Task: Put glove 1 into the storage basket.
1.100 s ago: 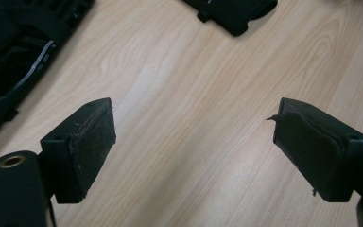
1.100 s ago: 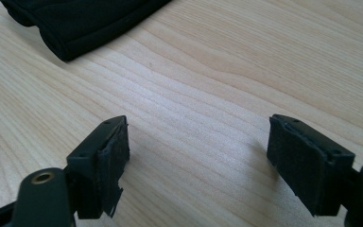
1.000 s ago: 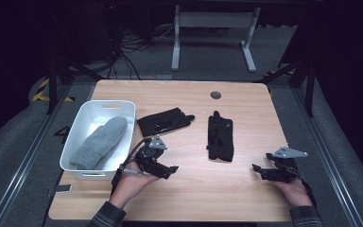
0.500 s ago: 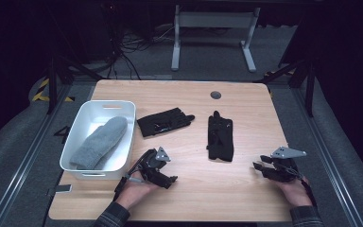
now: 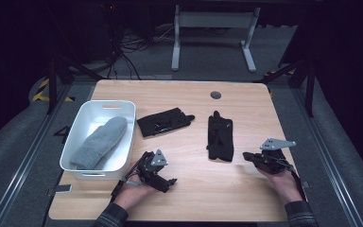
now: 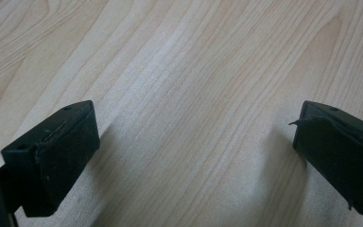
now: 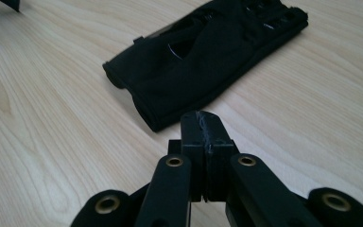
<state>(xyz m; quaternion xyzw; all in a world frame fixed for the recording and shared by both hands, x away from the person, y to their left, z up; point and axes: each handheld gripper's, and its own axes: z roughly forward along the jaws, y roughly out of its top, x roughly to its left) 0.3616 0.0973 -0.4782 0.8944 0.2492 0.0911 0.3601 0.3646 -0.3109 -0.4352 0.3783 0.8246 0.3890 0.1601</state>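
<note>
**Both grippers empty, glove on the table**

Left gripper sits low over the pale wooden table, jaws just spreading wide, nothing between them. Right gripper has just snapped together on nothing, tips just beside the flat black fingerless fabric glove.

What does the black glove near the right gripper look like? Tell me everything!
The black glove is fingerless, made of soft dark fabric with small cut-out holes and a stitched hem. It lies flat on the wooden table, lengthwise away from the person, right of the middle. Nothing touches it; the right gripper, jaws shut, points at its near end, just short of it.
</note>
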